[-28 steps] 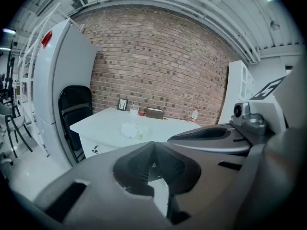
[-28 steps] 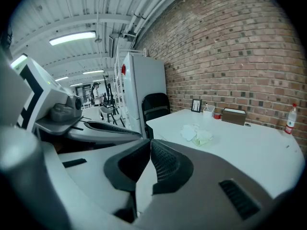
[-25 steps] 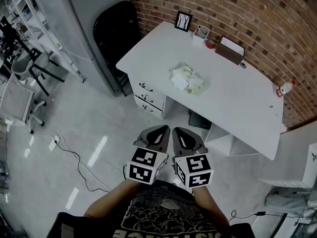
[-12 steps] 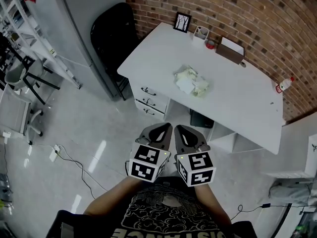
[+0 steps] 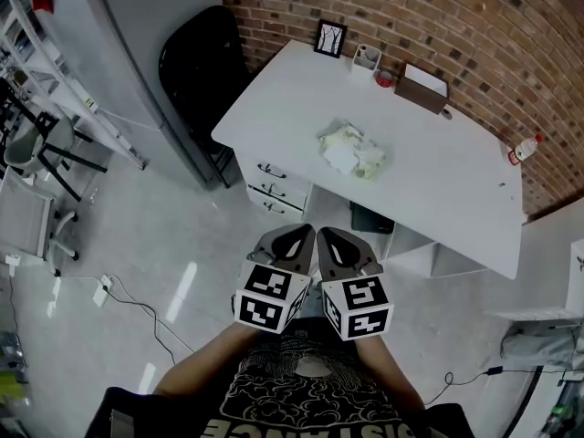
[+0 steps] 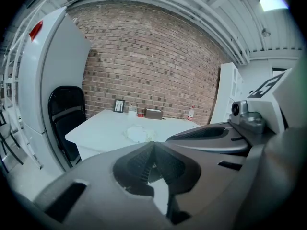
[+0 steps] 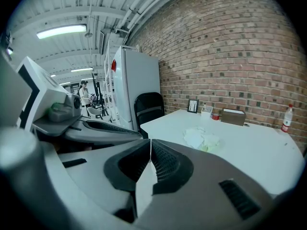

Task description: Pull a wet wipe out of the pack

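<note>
Left hand-held gripper [image 5: 294,236] and right hand-held gripper [image 5: 330,236], both clenched and empty, well apart from the white rectangular table [image 5: 438,185].
They sit side by side near the person's chest, jaws pressed together on nothing. The crumpled whitish-green wet wipe pack [image 5: 352,151] lies mid-table.

White table [image 5: 438,185], wipe pack [image 5: 352,150] at centre, picture frame [image 5: 329,37], cup [image 5: 366,58], brown box [image 5: 422,88], bottle [image 5: 522,151] along far edge
</note>
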{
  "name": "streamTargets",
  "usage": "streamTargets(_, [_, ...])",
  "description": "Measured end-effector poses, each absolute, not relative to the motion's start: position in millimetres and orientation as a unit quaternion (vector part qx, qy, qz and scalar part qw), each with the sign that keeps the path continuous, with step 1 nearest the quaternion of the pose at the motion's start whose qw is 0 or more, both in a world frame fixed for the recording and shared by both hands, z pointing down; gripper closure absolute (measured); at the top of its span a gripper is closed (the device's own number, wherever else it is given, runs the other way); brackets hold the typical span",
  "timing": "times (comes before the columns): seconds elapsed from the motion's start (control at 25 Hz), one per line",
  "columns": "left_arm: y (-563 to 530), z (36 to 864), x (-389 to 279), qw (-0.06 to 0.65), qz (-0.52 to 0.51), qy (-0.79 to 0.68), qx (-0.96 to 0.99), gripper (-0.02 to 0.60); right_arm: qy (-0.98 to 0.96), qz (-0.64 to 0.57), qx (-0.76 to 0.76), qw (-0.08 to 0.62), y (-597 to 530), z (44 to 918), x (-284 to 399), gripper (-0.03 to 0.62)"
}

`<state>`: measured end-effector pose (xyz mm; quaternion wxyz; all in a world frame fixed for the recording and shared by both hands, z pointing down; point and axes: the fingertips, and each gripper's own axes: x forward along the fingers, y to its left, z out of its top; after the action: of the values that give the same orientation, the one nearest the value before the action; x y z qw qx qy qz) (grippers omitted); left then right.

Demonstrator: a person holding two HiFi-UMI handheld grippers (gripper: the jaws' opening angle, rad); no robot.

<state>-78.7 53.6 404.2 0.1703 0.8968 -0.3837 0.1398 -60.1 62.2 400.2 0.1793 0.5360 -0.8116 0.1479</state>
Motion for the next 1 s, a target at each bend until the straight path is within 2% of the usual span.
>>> streamTargets(1.0, [-67,424,-19,0.187,0.156,-0.368,0.897,0.569,-0.799,0.169,0.548,0.183,-59,420,4,0.574])
